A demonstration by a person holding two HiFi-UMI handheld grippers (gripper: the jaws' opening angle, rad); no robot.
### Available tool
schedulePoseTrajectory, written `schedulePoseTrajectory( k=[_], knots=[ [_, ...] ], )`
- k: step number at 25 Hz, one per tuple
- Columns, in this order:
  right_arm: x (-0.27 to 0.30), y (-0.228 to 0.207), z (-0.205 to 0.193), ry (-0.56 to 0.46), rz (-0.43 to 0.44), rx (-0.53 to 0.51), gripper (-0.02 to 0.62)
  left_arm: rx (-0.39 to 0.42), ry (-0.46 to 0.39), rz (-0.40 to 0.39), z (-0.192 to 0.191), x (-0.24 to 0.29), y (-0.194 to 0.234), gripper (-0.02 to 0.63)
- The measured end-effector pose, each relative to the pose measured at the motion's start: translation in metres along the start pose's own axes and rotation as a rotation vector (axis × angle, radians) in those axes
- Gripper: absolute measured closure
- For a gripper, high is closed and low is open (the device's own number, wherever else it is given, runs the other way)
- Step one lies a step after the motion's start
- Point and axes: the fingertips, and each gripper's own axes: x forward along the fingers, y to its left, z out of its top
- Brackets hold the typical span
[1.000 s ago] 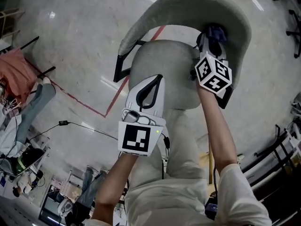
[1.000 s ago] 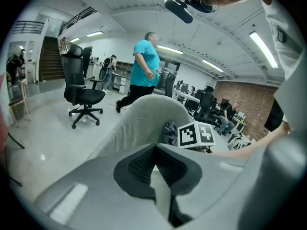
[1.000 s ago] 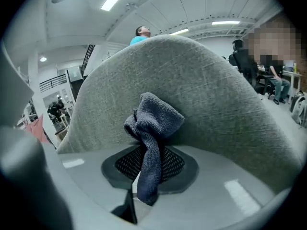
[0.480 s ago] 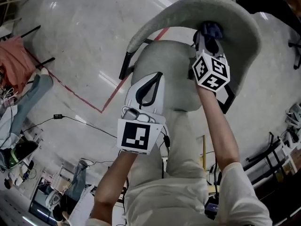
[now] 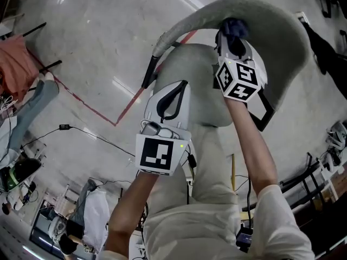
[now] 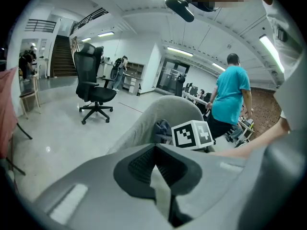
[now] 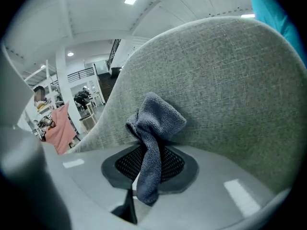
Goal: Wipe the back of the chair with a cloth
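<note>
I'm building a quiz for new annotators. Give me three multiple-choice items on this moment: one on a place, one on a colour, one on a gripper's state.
1. The cloth touches: A the seat; B the chair back; C neither.
2. The cloth is: A red; B yellow; C blue-grey.
3. The left gripper is: A shut and empty; B shut on the cloth; C wide open.

Key:
1 B, the right gripper presses the cloth against the back's inner face.
2 C, it shows blue-grey in the right gripper view.
3 A, its jaws meet with nothing between them.
</note>
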Motion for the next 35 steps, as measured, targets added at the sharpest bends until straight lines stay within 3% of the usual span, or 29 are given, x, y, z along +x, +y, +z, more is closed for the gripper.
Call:
schedulePoseTrajectory(
  k=[9,20,35],
  knots=[
    [0.004,0.027,-0.004,0.01,0.063,-0.05,0.509,-0.02,0.005,0.019,-0.008,-0.005,0.013,0.604],
    [0.01,0.117,-0.04,0.063,0.257,-0.182,0.509,-0.047,0.022,0.052,-0.034,-0.023,0.054,0.606],
    [-0.013,0.184,-0.093,0.169,0.4,-0.189,0.509,-0.043,0.015,0.05,-0.044,-0.051,0.071,0.606]
  ],
)
